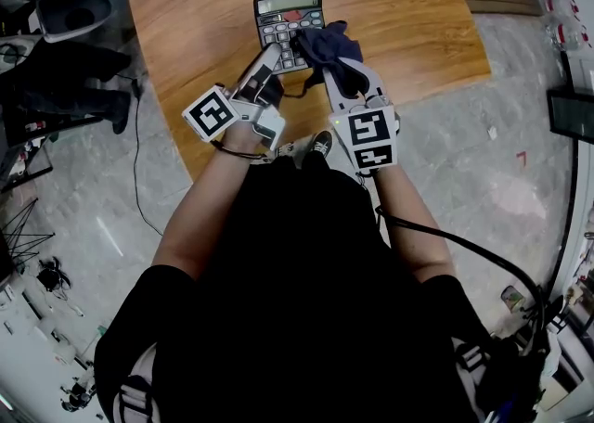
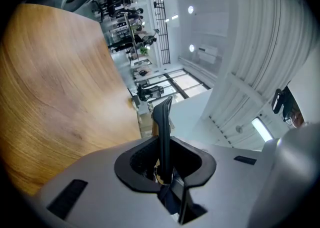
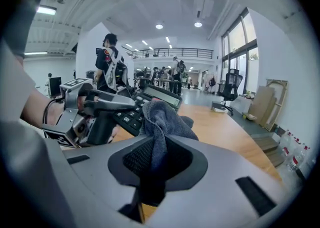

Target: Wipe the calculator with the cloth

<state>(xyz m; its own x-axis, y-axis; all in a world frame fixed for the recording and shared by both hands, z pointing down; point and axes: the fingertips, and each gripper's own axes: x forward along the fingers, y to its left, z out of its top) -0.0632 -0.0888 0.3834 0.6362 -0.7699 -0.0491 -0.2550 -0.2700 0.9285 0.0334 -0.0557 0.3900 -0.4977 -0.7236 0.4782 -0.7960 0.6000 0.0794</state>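
Clamping the calculator (image 1: 283,15) edge, left tool (image 1: 272,57) holds it over the desk (image 1: 186,32); right tool (image 1: 332,69) pinches dark cloth (image 1: 320,44) on its keys.

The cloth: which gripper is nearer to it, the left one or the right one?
Right. The right gripper has its jaws shut on the cloth. The left gripper grips the near edge of the calculator, just beside the cloth.
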